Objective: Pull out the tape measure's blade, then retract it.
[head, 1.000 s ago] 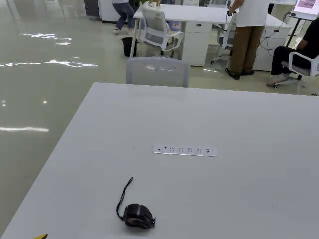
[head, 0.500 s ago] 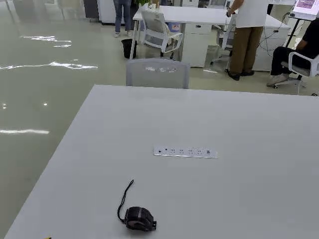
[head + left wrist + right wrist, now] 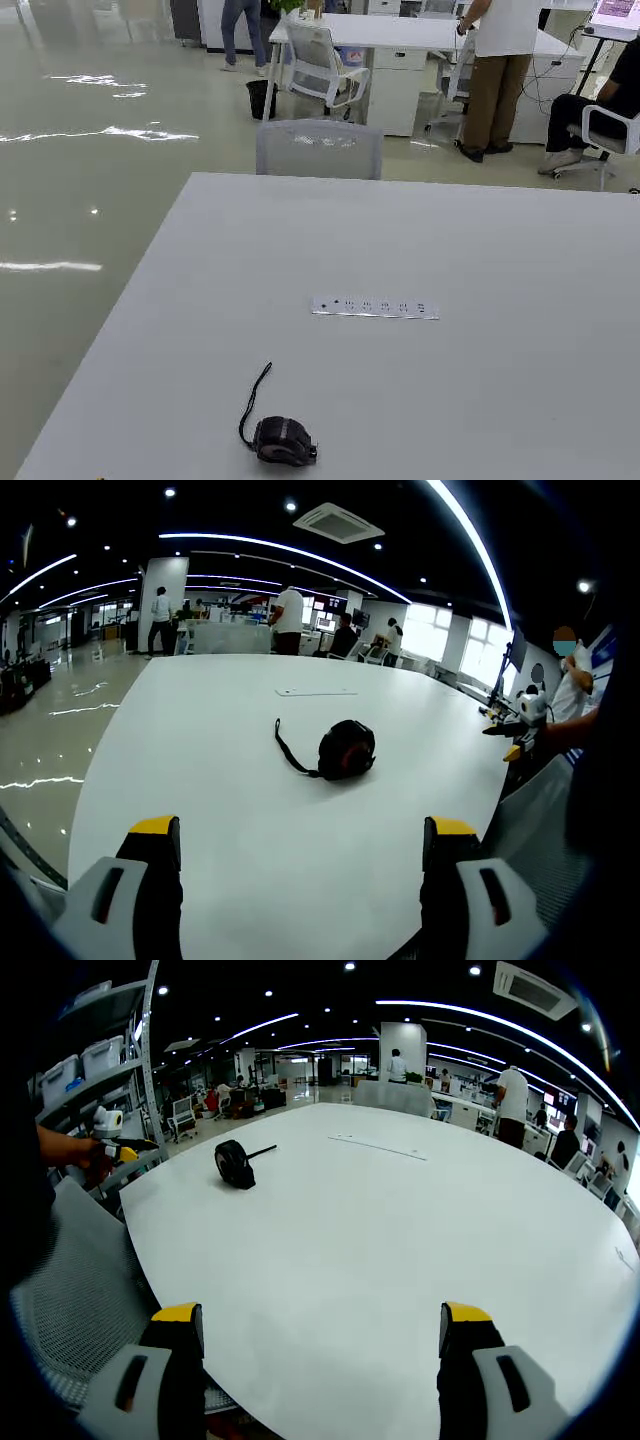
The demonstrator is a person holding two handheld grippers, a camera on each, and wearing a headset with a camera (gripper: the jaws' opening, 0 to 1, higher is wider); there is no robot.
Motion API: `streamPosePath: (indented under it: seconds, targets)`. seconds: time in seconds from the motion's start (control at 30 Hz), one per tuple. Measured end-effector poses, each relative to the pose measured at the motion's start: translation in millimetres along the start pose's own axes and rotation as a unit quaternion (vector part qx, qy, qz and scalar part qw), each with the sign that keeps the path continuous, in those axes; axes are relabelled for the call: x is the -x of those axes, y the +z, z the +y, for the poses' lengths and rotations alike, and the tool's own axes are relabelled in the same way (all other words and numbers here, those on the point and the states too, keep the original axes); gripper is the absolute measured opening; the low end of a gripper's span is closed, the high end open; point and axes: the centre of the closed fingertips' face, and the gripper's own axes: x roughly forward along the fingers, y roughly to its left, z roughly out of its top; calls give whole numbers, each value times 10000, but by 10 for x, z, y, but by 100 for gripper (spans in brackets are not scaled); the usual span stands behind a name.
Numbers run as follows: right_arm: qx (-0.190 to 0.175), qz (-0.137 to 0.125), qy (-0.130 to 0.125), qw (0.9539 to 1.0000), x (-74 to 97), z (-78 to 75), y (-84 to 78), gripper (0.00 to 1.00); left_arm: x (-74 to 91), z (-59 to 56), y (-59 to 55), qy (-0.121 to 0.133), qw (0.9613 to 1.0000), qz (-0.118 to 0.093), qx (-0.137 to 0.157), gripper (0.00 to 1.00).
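A black tape measure (image 3: 284, 441) with a black wrist strap (image 3: 252, 403) lies near the front left of the white table (image 3: 420, 230), blade fully inside. In the left gripper view the tape measure (image 3: 346, 749) sits ahead of my open left gripper (image 3: 296, 865), well beyond its yellow-tipped fingers (image 3: 156, 832). In the right gripper view the tape measure (image 3: 234, 1164) lies far off to the upper left, and my right gripper (image 3: 322, 1350) stands open at the table's near edge with nothing between its jaws.
A flat white power strip (image 3: 375, 307) is set in the table's middle. A grey mesh chair (image 3: 319, 147) stands at the far edge, another chair (image 3: 70, 1280) beside the right gripper. People and desks (image 3: 400, 50) are in the background.
The head camera has tilted slightly, shifting the table and tape measure a little down and right in the picture. The tape measure itself has not moved.
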Motion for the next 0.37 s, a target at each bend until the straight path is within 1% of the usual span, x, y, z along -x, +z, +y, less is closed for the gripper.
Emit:
streamPosePath:
  seconds: [0.03,0.2,0.37]
  targets:
    - [-2,-2,-5,10000,0,-3,0,100,1,11,-11,4,10000,10,13,99]
    - [-24,-14,-14,10000,2,-15,-5,100,8,6,11,31,10000,-3,28,99]
    - [-15,10,-5,10000,2,-26,-29,100,17,83,-17,55,10000,-1,34,99]
